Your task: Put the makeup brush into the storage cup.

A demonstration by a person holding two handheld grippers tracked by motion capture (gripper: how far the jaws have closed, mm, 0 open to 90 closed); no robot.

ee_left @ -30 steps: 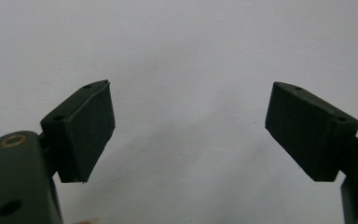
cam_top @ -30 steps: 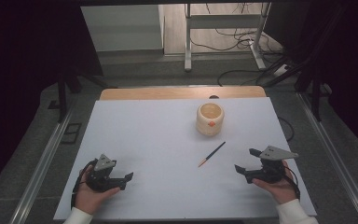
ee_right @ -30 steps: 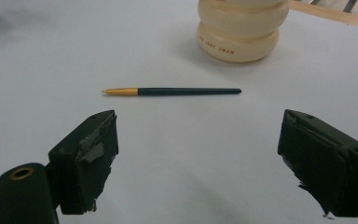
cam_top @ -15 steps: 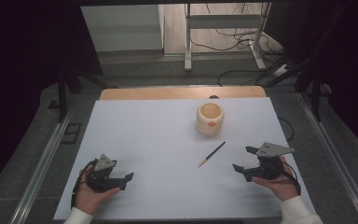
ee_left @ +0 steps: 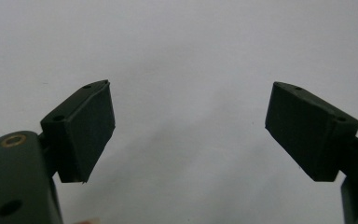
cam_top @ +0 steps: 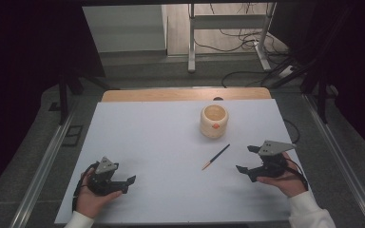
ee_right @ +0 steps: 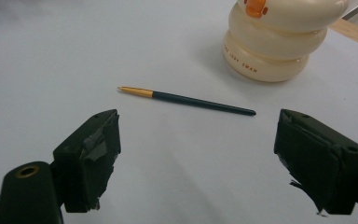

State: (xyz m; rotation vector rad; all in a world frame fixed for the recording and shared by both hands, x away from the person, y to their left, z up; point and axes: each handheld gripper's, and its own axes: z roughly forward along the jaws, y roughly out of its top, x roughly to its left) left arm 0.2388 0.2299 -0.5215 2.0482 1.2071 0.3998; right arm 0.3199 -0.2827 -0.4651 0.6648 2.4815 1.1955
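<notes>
L gripper (cam_top: 123,183) is sitting at near-left of the white table (cam_top: 161,142), held in the person's left hand (cam_top: 91,197), jaws standing wide apart w/ nothing between them. In the left gripper view the pads (ee_left: 86,128) are framing bare white surface, nothing else.

Moving right: thin paintbrush (cam_top: 216,156) is lying flat on the table, roughly mid-right, dark handle w/ gold-orange ferrule end pointing toward the person's side. It's lying diagonal, apart from everything. Behind it, farther from the person, a cream ribbed cup (cam_top: 214,121) w/ an orange mark on its front is standing upright, near the brush but not touching.

R gripper (cam_top: 248,160) is hovering at near-right, held in the right hand (cam_top: 283,180), grey 3-cornered plate on top, jaws gaping wide, empty. It's pointing toward the brush, near it, not touching. In the right gripper view the brush (ee_right: 186,99) is lying crosswise just beyond the two pads (ee_right: 91,156), between them in line of sight, w/ the cup (ee_right: 279,39) further back at upper right; small lettering on its base is too small to read for sure.
</notes>
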